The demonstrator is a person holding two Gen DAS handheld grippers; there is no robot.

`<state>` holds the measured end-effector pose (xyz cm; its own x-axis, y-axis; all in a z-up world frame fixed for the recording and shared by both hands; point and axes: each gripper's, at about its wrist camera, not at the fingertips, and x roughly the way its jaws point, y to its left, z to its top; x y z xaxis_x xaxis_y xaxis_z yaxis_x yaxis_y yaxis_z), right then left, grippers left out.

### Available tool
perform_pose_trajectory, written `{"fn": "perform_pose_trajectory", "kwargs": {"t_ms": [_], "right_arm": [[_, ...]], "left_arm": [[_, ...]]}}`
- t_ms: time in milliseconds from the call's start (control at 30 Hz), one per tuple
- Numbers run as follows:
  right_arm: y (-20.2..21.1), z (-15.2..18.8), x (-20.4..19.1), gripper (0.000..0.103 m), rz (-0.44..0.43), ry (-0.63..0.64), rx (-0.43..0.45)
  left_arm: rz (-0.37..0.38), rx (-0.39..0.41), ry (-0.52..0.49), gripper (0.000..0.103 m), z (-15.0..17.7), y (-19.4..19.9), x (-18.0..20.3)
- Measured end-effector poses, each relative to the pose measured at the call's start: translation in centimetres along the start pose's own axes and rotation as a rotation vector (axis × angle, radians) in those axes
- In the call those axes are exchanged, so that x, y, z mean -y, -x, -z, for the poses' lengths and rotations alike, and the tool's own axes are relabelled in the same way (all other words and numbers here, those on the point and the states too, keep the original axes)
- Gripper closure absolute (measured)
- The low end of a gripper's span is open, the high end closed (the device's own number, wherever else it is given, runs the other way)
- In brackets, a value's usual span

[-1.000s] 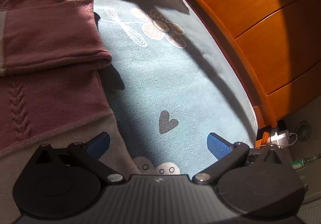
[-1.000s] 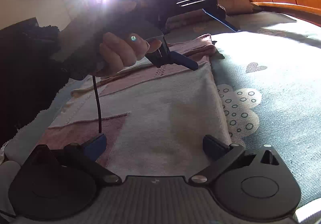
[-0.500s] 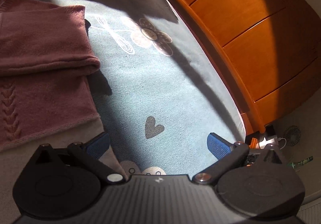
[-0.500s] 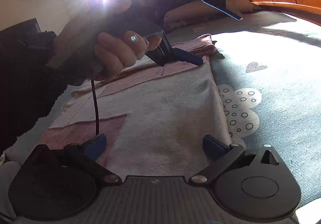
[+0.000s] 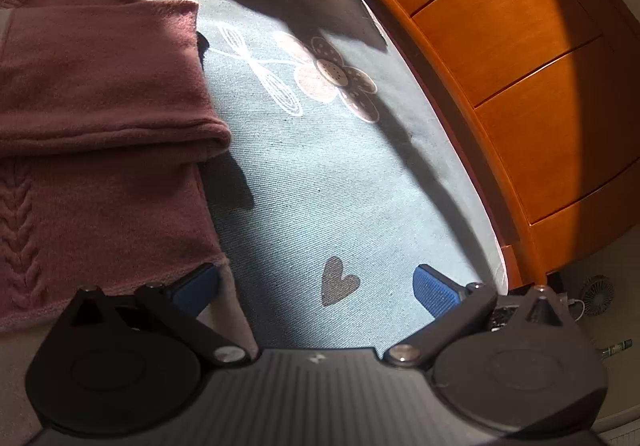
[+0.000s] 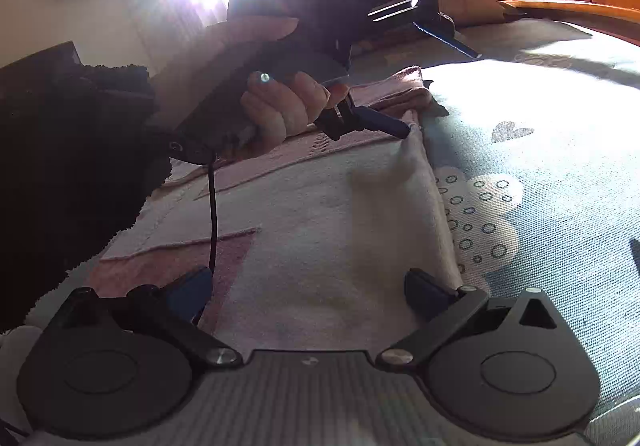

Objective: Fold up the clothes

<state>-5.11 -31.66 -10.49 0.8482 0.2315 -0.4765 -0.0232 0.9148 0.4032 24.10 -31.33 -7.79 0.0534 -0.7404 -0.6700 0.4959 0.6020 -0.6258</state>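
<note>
A pink and cream knit sweater lies flat on the bed, with a folded pink sleeve across it. My left gripper is open. Its left finger sits at the sweater's right edge, where pink meets cream, and its right finger is over bare sheet. In the right wrist view a hand holds the left gripper, whose lower finger tip touches the sweater's edge. My right gripper is open low over the sweater's cream panel, with nothing between its fingers.
The bedsheet is blue-grey with flower and heart prints. An orange wooden panelled wall runs along the bed's far side. A small fan stands on the floor beyond. The person's dark sleeve fills the left.
The left gripper has come down and its lower finger now meets the sweater's right edge. It stays open. The right gripper has not moved.
</note>
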Motion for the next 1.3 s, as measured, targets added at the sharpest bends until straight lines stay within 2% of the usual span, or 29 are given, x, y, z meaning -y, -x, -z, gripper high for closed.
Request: {"fn": "perform_pose_trajectory", "kwargs": {"t_ms": [267,400,633,800,933,1100,1300], "right_arm": [[-0.3,0.1,-0.2,0.0,0.017,0.02,0.0],[-0.4,0.2,-0.6,0.0,0.033,0.04,-0.001],[-0.6,0.4,-1.2,0.0,0.066,0.081,-0.003],[-0.9,0.6,-1.6,0.0,0.087,0.11,-0.004],[-0.9,0.7,-1.7,0.0,0.091,0.113,-0.003],[-1.0,0.6,-1.5,0.0,0.088,0.101,-0.001],[-0.9,0.8,-1.6,0.0,0.094,0.094,0.008]], "left_arm": [[-0.137,0.023,-0.042,0.001,1.6,6.5,0.4],[-0.261,0.018,-0.071,0.001,3.2,9.8,0.0],[-0.389,0.038,-0.055,0.001,8.3,14.1,-2.8],[-0.482,0.07,-0.071,0.001,12.9,15.6,-5.3],[-0.572,0.124,-0.086,0.001,16.2,16.0,-6.8],[-0.611,0.203,-0.169,0.001,19.6,16.1,-6.6],[-0.612,0.27,-0.207,0.001,21.8,16.1,-5.1]]}}
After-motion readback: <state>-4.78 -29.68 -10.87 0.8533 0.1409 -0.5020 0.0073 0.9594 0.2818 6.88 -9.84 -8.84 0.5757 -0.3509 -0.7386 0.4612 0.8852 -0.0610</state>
